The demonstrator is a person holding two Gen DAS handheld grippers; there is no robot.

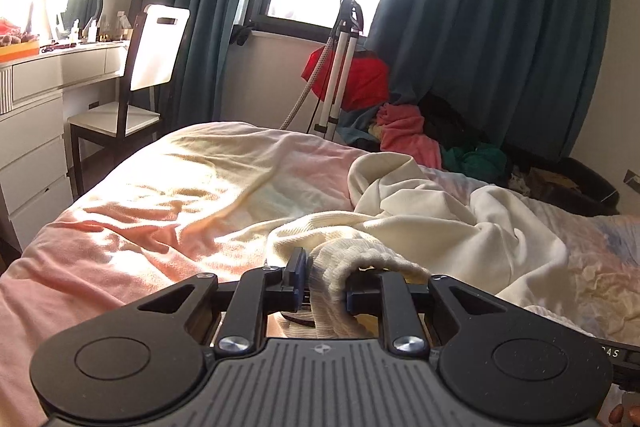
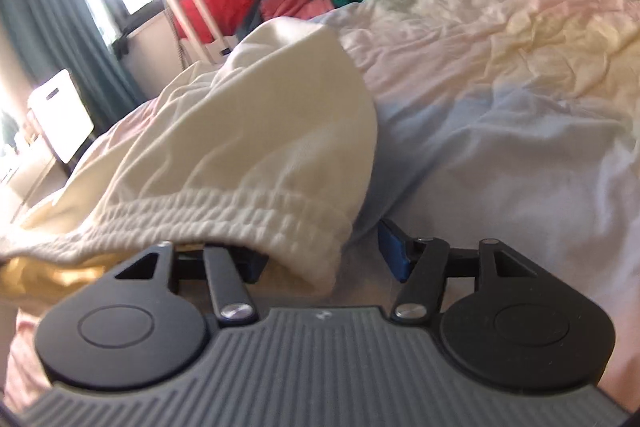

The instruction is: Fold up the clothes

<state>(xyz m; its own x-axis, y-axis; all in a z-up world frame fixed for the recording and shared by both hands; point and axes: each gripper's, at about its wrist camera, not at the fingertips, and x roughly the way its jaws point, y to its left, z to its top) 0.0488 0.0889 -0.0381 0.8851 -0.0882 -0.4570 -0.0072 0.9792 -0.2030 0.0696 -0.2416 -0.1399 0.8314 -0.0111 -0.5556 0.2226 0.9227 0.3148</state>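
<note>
A cream garment (image 1: 432, 211) with a ribbed elastic waistband lies crumpled on the bed. My left gripper (image 1: 322, 285) is shut on a bunched piece of that waistband (image 1: 360, 267), low over the bed's near edge. In the right wrist view the same cream garment (image 2: 256, 131) spreads away to the left. Its waistband (image 2: 248, 219) drapes over my right gripper (image 2: 324, 255). The jaws stand wide apart, the corner of the band lies between them, and the left finger is partly hidden under the cloth.
The bed has a rumpled pink, cream and pale blue cover (image 1: 160, 195). Beyond it are a pile of coloured clothes (image 1: 404, 131), a garment steamer stand (image 1: 340, 67), teal curtains (image 1: 500, 27), a white chair (image 1: 148, 67) and a white dresser (image 1: 32, 131).
</note>
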